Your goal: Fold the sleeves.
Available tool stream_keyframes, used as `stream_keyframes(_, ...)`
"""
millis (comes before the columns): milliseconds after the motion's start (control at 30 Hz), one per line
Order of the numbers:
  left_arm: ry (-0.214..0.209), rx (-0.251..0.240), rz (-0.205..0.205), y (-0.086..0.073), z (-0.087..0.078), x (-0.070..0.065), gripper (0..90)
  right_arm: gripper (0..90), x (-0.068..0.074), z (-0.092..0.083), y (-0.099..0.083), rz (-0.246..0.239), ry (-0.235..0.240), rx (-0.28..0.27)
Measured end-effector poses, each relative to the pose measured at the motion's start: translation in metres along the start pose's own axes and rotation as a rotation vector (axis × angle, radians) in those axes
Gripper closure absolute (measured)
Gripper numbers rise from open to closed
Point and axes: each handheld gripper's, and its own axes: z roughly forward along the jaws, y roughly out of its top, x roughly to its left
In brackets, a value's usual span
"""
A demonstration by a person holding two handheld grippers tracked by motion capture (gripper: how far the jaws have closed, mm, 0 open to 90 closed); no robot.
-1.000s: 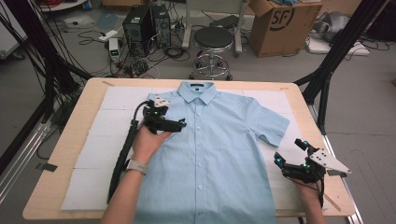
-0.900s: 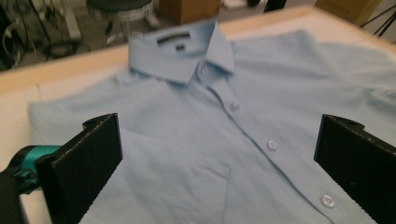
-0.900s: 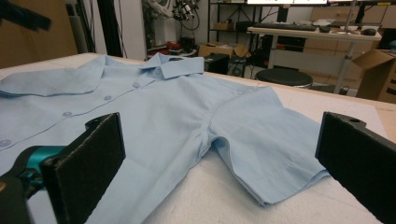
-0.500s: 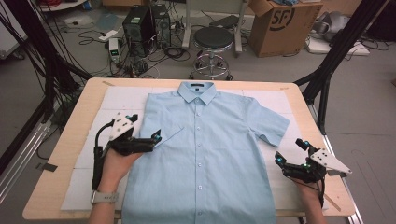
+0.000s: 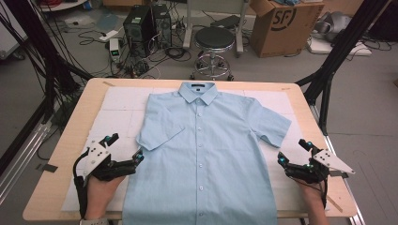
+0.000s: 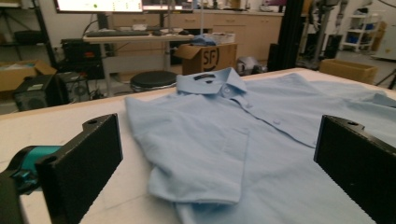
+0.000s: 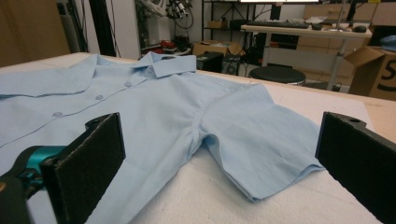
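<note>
Shirt lies flat, buttoned, face up on white mat, collar at far edge, hem toward person — long axis runs away from person. Left sleeve folded in over chest; right sleeve spread out flat. Left gripper just beside shirt's left side seam, below folded sleeve — nearer to cloth. Right gripper near right side seam, slightly apart. Both jaws spread wide, holding nothing, touching nothing.

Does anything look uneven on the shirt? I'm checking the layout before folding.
Yes: the light blue short-sleeved shirt is lopsided. Its left sleeve is folded in over the chest, while its right sleeve lies spread flat on the white mat.
</note>
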Motion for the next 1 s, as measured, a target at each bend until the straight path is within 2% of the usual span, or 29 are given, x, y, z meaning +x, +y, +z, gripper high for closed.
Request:
stream_keyframes(33, 0.008, -0.002, 0.003, 0.0, -0.002, 0.001, 1.6, 0.2, 0.0, 0.0, 0.0, 0.0, 0.0, 0.0)
stream_keyframes(67, 0.012, -0.003, 0.003, -0.001, -0.003, 0.002, 1.6, 0.2, -0.003, 0.0, 0.0, 0.009, -0.02, 0.012)
stream_keyframes(133, 0.01, -0.003, 0.007, 0.0, -0.003, 0.002, 1.6, 0.1, -0.008, 0.001, -0.002, 0.048, -0.04, 0.046)
stream_keyframes(167, 0.008, -0.004, 0.012, 0.0, -0.003, 0.001, 1.6, 0.1, -0.008, 0.001, -0.002, 0.048, -0.04, 0.046)
stream_keyframes(200, 0.007, -0.002, 0.013, 0.001, -0.003, 0.002, 1.6, 0.1, -0.014, 0.002, -0.004, 0.085, -0.053, 0.068)
stream_keyframes(233, 0.001, -0.004, -0.002, 0.001, -0.002, 0.001, 1.6, 0.2, -0.017, 0.002, -0.003, 0.099, -0.068, 0.077)
stream_keyframes(333, -0.003, 0.0, 0.005, 0.001, -0.002, 0.001, 1.6, 0.2, -0.022, 0.001, -0.001, 0.107, -0.09, 0.079)
stream_keyframes(400, -0.011, 0.005, -0.005, 0.001, 0.0, 0.001, 1.6, 0.2, -0.026, 0.001, 0.003, 0.121, -0.105, 0.083)
stream_keyframes(533, -0.02, 0.016, -0.013, 0.001, 0.001, 0.001, 1.6, 0.2, -0.041, 0.007, 0.012, 0.155, -0.134, 0.138)
stream_keyframes(567, -0.019, 0.017, -0.011, 0.001, 0.001, 0.001, 1.6, 0.2, -0.049, 0.013, 0.016, 0.17, -0.144, 0.179)
stream_keyframes(633, -0.016, 0.016, -0.017, 0.001, 0.001, 0.001, 1.6, 0.2, -0.054, 0.018, 0.017, 0.187, -0.138, 0.199)
stream_keyframes(733, -0.012, 0.019, -0.021, 0.001, 0.001, 0.001, 1.7, 0.2, -0.068, 0.031, 0.021, 0.228, -0.135, 0.274)
stream_keyframes(767, -0.013, 0.019, -0.022, 0.001, 0.001, 0.001, 1.6, 0.2, -0.076, 0.04, 0.024, 0.257, -0.142, 0.303)
stream_keyframes(900, -0.011, 0.027, -0.024, 0.0, 0.002, 0.002, 1.6, 0.2, -0.086, 0.054, 0.029, 0.269, -0.142, 0.372)
stream_keyframes(933, -0.012, 0.028, -0.021, 0.0, 0.002, 0.002, 1.6, 0.2, -0.094, 0.064, 0.032, 0.299, -0.134, 0.406)
stream_keyframes(1000, -0.013, 0.027, -0.027, 0.001, 0.002, 0.002, 1.7, 0.2, -0.102, 0.074, 0.035, 0.302, -0.141, 0.444)
